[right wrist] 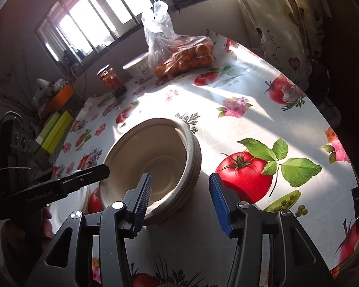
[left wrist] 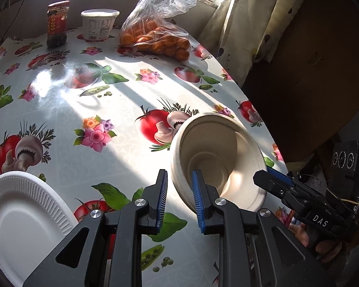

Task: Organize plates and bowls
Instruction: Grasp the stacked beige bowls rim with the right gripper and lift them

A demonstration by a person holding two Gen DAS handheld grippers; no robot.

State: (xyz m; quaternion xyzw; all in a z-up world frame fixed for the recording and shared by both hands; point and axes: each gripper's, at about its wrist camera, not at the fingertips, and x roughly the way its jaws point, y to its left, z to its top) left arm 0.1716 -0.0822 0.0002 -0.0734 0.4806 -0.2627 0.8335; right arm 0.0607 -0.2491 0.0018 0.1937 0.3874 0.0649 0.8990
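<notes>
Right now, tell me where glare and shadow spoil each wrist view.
Left wrist view: sun glare whitens the tablecloth left of the bowl, and the room to the right is nearly black. Right wrist view: the window is blown out, a bright patch washes out the cloth behind the bowl, and fisheye corners darken.

We read "DAS" in white letters on the black body of the right tool [left wrist: 263,179]. On the left tool [right wrist: 103,169] we read "GenRobot.AI". The tub [left wrist: 99,25] and jar [left wrist: 57,24] labels carry print too small to read.
</notes>
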